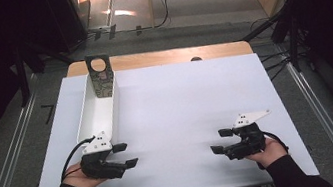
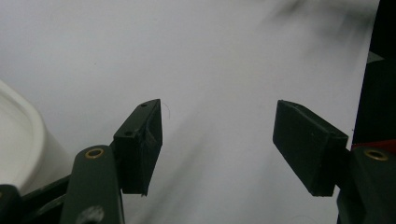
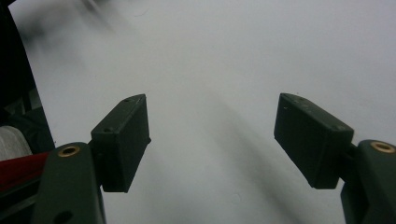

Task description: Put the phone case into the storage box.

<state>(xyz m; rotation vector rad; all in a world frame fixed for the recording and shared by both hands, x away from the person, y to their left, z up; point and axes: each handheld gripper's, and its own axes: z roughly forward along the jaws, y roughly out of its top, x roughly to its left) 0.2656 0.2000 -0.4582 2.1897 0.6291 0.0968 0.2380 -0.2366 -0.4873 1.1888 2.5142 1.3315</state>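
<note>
Up on the worktop (image 1: pixel 181 101), a long white tray (image 1: pixel 96 112) lies along the left part of the white surface, its length running away from the person toward the far edge. At its far end a dark plate with a round hole (image 1: pixel 98 69) stands up, leaning against the end wall; a dark patterned strip continues down inside the tray below it. The rest of the tray's inside looks bare white.

Just at the near end of the tray sits the left claw (image 1: pixel 124 155), held in the person's left hand (image 1: pixel 81 179). Its jaws are spread wide with nothing between them, pointing toward the middle of the worktop. In the left gripper view the left claw (image 2: pixel 217 149) shows both black jaws well apart over plain white surface, and a rounded white rim of the tray (image 2: pixel 21 135) curves in at the left edge.

Well apart on the other side, the right claw (image 1: pixel 221 140) is held in the right hand (image 1: pixel 267 152), jaws likewise wide and empty, pointing inward toward the left one. In the right gripper view the right claw (image 3: pixel 212 144) hangs over bare white surface.

Beyond the white surface, a strip of wood (image 1: pixel 159 57) shows along the far edge.
</note>
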